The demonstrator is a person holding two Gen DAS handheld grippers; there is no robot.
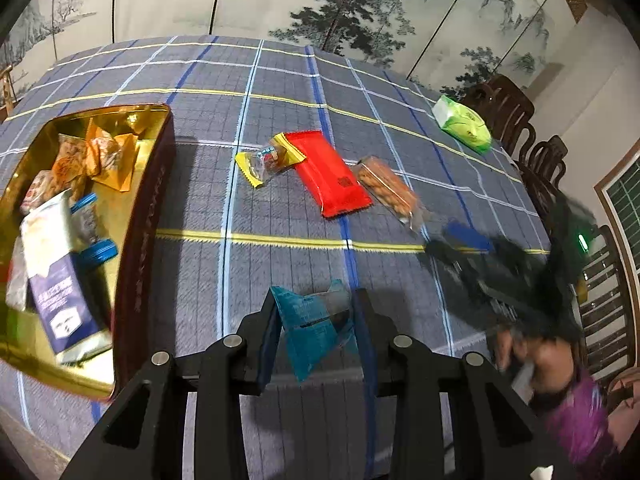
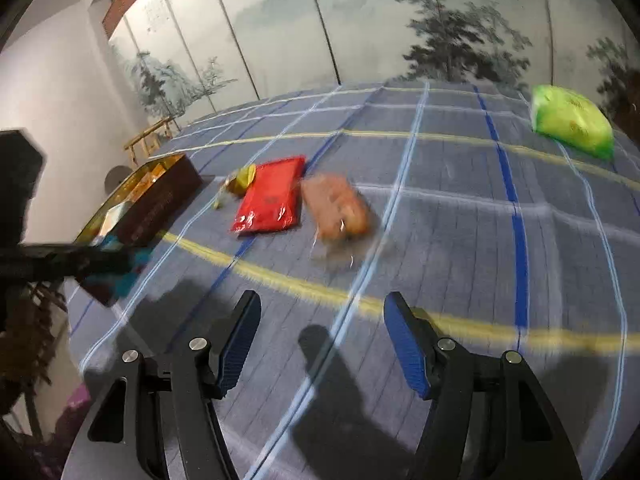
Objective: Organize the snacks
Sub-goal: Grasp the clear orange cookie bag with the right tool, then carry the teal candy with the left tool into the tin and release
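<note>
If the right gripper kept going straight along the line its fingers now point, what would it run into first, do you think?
Most likely the checked tablecloth itself: the right gripper stands open, empty and tilted downward over bare cloth. Further along the same line lies the clear pack of brown snacks, with the red packet to its left, though depth is hard to judge.

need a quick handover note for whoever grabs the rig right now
Left tool: shut on the teal snack packet, lifted off the cloth, beside the tin.
Right tool: open, empty, hovering over the tablecloth.
Gold tin: already holds several packets.
Still on the table: yellow-ended packet, red packet, clear nut packet, green pack at the far edge.
Done: some snacks boxed, teal packet picked up.
Left: drop the teal packet into the tin, then probably the remaining four.
</note>
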